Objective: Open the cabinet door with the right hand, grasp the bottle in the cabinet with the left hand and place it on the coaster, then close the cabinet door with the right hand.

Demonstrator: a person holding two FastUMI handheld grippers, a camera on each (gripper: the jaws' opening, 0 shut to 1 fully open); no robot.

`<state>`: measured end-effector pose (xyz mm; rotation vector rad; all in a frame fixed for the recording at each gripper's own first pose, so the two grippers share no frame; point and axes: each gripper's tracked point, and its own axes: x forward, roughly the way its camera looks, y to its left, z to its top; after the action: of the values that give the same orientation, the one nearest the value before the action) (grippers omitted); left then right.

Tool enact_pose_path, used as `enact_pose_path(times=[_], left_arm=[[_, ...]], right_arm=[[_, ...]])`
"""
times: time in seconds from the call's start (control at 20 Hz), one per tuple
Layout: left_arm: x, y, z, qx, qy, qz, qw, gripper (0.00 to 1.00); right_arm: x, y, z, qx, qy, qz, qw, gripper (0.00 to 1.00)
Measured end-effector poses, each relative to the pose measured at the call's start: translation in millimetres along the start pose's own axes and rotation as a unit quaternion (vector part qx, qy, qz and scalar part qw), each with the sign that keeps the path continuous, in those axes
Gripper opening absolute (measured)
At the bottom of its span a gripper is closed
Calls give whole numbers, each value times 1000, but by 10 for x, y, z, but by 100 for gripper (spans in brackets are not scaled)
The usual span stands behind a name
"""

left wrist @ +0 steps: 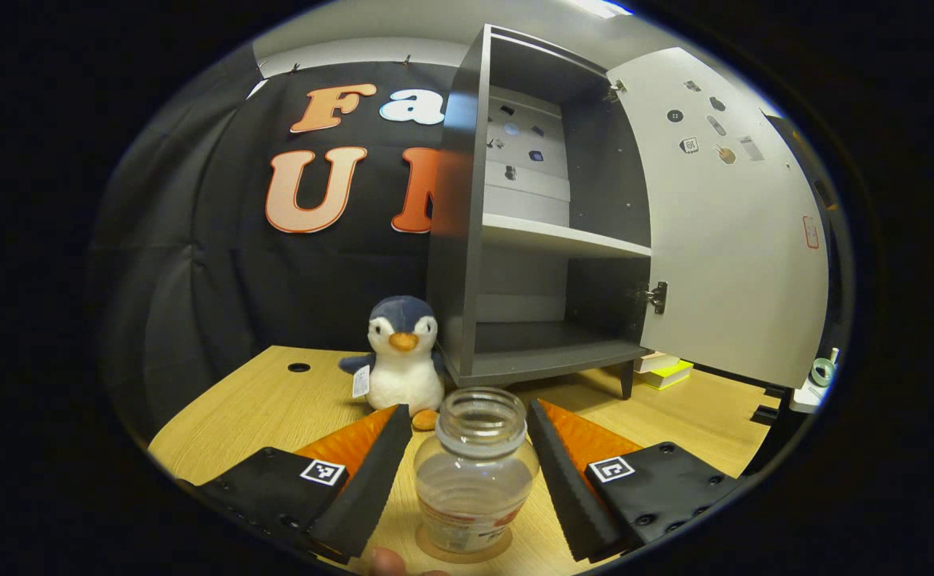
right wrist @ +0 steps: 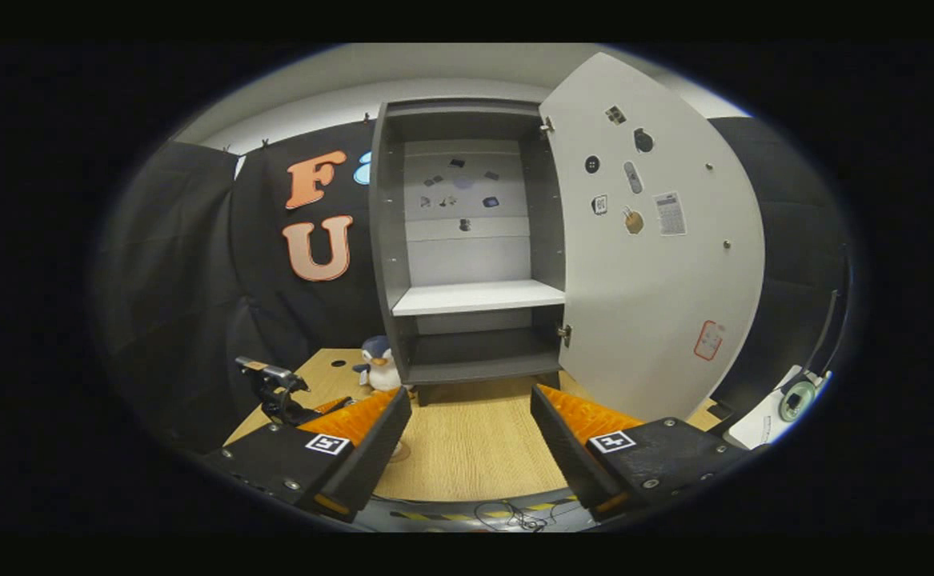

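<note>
The clear, round glass bottle (left wrist: 475,472) stands upright on the thin round coaster (left wrist: 467,552) near the wooden worktop's (left wrist: 274,400) front edge, between the left gripper's (left wrist: 469,436) spread fingers, untouched. The right gripper (right wrist: 471,416) gapes empty before the grey cabinet (right wrist: 467,240), its flat door (right wrist: 659,264) swung wide.

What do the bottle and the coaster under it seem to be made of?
The bottle: clear glass or hard plastic, glossy; the table shows through it, and the look leaves open which. The coaster: probably cork or thin wood, matte brown, flat; little of it shows.
</note>
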<state>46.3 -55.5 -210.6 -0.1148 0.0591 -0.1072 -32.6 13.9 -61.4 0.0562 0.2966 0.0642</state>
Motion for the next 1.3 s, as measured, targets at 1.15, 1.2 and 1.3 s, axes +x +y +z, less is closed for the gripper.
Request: enact_pose_path(times=[1.15, 1.2, 1.3], left_arm=[[-179, -422, 1728, -4, -29, 36, 999, 95], [-181, -440, 1787, 2, -31, 40, 999, 95], [-206, -488, 1853, 12, -31, 50, 998, 95]], right_arm=[[-718, -1877, 942, -16, -111, -103, 988, 93], [-752, -2006, 978, -21, -114, -108, 987, 96], [-788, -2259, 1055, -35, -117, -111, 986, 96]])
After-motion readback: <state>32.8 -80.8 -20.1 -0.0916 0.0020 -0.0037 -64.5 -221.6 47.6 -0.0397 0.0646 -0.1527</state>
